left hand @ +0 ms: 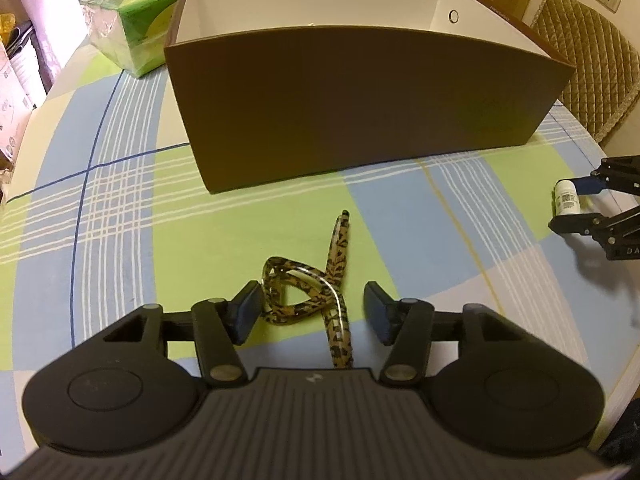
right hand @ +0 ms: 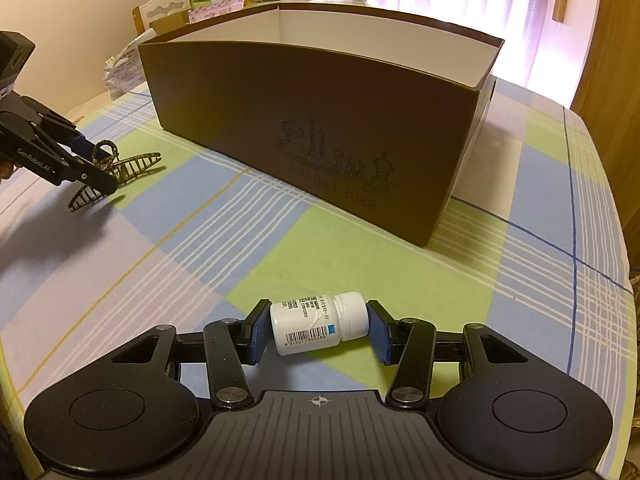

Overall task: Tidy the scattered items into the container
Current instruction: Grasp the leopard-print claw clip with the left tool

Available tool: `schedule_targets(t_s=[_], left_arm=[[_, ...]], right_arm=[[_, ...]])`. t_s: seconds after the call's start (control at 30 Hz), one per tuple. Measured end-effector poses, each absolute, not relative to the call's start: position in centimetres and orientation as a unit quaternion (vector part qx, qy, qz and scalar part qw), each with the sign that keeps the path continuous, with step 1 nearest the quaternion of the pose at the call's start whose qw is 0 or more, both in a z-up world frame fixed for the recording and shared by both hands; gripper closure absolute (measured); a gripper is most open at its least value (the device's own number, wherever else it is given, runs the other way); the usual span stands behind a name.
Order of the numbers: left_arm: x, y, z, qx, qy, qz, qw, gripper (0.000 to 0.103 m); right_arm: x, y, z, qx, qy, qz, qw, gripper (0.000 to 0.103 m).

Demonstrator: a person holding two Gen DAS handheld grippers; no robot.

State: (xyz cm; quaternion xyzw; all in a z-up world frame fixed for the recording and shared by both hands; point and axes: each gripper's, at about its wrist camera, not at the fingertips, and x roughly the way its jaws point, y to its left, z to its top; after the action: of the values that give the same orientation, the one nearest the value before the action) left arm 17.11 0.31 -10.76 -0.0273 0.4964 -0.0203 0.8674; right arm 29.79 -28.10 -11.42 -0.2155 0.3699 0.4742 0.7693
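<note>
A: On the left, the left gripper (left hand: 312,312) straddles a leopard-print hair claw clip (left hand: 316,292) on the checked tablecloth (left hand: 120,200); the jaws stand apart, only the left pad against the clip, the right pad clear, so it is not gripped.

B: And the brown cardboard box (right hand: 320,152)?

A: Center, behind both items; what shows of its inside looks bare, so both items appear left to go.

B: The right?

A: The right gripper (right hand: 318,330) is clamped end to end on a white pill bottle (right hand: 316,326), low over the cloth.
</note>
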Motion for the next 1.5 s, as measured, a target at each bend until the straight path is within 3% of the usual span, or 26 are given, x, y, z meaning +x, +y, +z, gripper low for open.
schedule_targets(t_s=[0.1,0.27,0.37,0.43,0.7,1.5], left_arm=[[16.8,0.6,-10.5,-0.038,0.497,-0.028,0.867,0.041],[16.9,1.1,-10.4,-0.04,0.491,-0.016,0.87,0.042],[17.4,1.1,-10.5,-0.042,0.491,-0.017,0.87,0.048],[17.7,0.8,-10.9,-0.038,0.495,-0.02,0.868,0.06],[17.4,0.1,-10.7,-0.002,0.491,-0.033,0.87,0.068],[14.6,0.2,-8.2,-0.015,0.482,-0.042,0.875,0.069]], right_arm=[[29.7,-28.1,-11.4,-0.214,0.37,0.473,0.771,0.05],[29.7,-28.1,-11.4,-0.214,0.37,0.473,0.771,0.05],[29.7,-28.1,-11.4,-0.214,0.37,0.472,0.771,0.05],[29.7,-28.2,-11.4,-0.214,0.37,0.472,0.771,0.05],[29.5,-28.1,-11.3,-0.214,0.371,0.468,0.773,0.05],[27.6,-27.1,-11.1,-0.182,0.395,0.488,0.756,0.051]])
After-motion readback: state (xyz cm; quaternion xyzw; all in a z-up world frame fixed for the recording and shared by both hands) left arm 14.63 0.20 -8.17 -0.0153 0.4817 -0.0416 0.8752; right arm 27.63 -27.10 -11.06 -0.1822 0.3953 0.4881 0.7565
